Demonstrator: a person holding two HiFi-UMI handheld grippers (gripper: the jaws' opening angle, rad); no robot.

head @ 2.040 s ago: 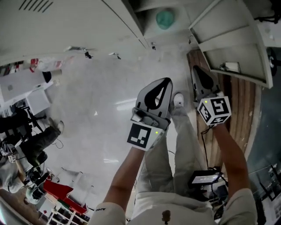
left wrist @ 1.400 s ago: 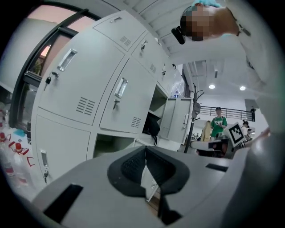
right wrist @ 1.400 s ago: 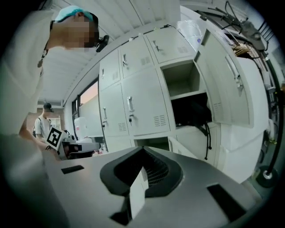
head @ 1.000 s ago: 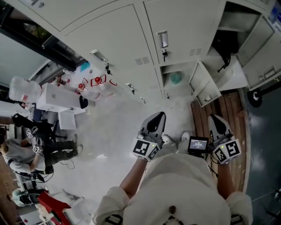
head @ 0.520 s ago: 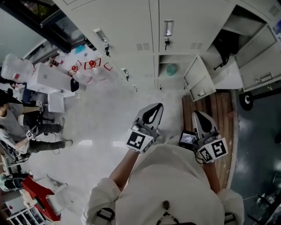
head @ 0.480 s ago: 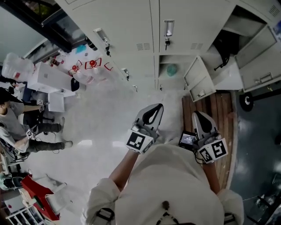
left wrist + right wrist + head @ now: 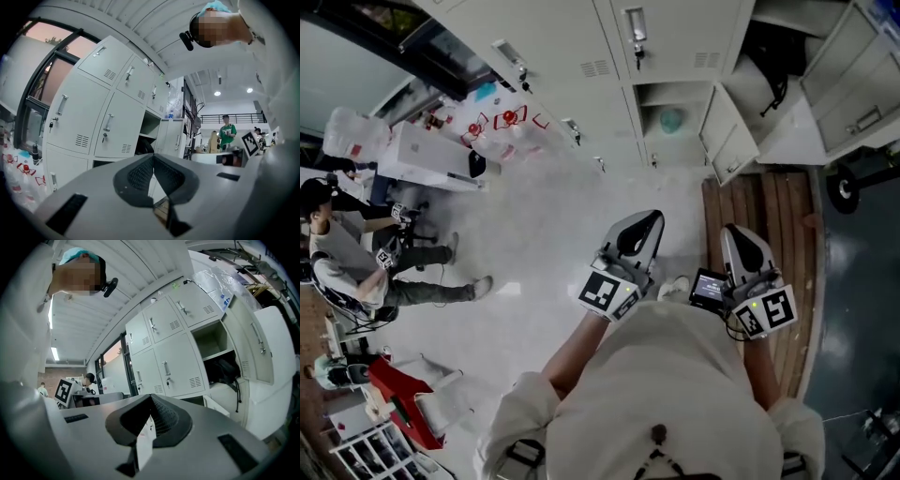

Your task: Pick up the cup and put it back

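Head view shows left gripper point(image 7: 652, 217) and right gripper point(image 7: 733, 232) jaws closed, empty; cup point(image 7: 672, 119) just a greenish blur in locker point(image 7: 691, 101).

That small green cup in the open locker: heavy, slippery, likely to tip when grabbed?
Probably light: the green cup looks small in its locker compartment. Its rounded shape may roll or tip if nudged. It is too blurry to judge slipperiness.
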